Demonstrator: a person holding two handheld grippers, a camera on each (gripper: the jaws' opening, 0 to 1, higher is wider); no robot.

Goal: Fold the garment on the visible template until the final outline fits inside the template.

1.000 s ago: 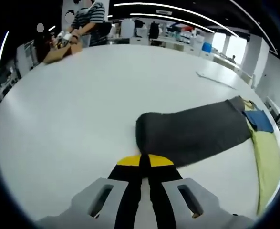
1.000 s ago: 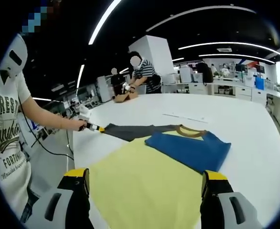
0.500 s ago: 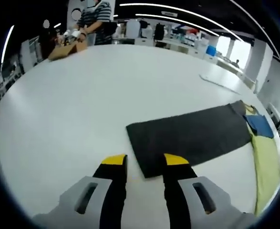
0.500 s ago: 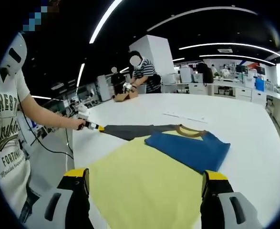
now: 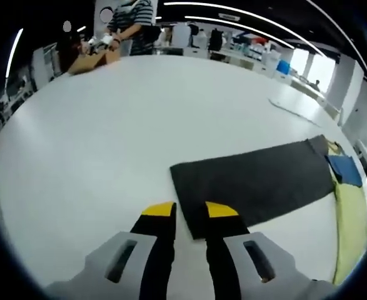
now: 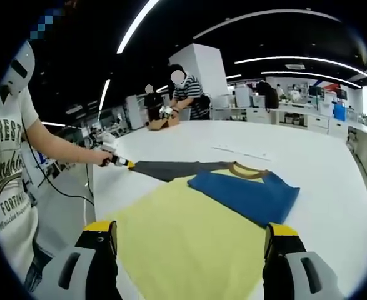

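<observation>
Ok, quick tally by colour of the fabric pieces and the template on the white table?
Dark grey fabric: 1, the long grey sleeve laid out flat.
Blue fabric: 1, the folded blue garment body.
Tan fabric: 1, the tan ribbed collar.
Yellow: 1, the pale yellow sheet template.
Total: 4

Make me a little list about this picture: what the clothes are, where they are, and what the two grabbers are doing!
table: white
garment: dark grey sleeve spread flat; blue part folded over
template: yellow sheet under the garment
left gripper: jaws a little apart at the sleeve's end, nothing held
right gripper: jaws wide open above the yellow sheet
others: people at the table's far side
</observation>
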